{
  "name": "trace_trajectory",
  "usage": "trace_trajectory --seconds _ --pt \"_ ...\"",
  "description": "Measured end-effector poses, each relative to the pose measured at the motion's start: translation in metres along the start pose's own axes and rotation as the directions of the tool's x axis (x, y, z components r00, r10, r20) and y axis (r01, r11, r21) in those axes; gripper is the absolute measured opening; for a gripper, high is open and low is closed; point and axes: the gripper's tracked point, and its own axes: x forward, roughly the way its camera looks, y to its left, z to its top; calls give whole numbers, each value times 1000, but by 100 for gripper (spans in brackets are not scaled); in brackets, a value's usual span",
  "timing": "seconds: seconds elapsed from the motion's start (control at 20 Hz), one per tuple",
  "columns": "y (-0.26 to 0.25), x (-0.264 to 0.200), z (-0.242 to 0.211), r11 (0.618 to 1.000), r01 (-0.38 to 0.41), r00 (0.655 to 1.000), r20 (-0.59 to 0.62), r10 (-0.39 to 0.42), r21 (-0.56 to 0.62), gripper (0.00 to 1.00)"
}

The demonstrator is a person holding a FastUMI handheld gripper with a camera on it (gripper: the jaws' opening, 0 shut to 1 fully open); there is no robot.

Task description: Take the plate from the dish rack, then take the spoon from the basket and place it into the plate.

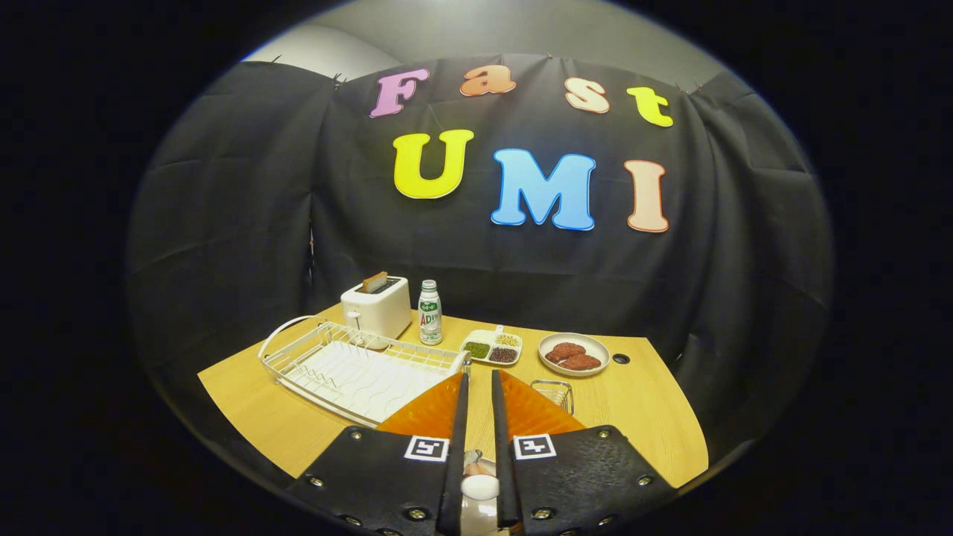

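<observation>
Tongs (476, 381): the fingers are standing a little apart, pressing on nothing.
Spoon (479, 485): a white, rounded piece is lying low between the fingers; its shape is hard to make out.
Basket (552, 393): half hiding behind the right finger.
Rack (357, 365): white wire, sitting beyond the left finger on the table (640, 417).
Plate: I cannot tell where it is.

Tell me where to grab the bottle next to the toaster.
Grip the bottle on its straight body below the cap, coming from the front: it stands upright, with the toaster close beside it. The tongs sit short of it, nearly closed, a pale thing low between them; grip unclear.
</observation>
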Motion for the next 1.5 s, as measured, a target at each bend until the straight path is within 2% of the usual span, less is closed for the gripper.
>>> trace_trajectory --seconds 0.55,1.15,1.4,1.45,1.5 --pt "27 19 -53 996 -85 989 -122 86 15 18" --pt "67 63 -87 976 -219 948 -236 212 -2 18" --pt "67 69 -88 970 -244 940 -251 233 -14 20" --pt "65 68 -85 971 -238 942 -247 228 -14 27" --pt "60 67 -81 973 -231 945 -241 220 -16 28"
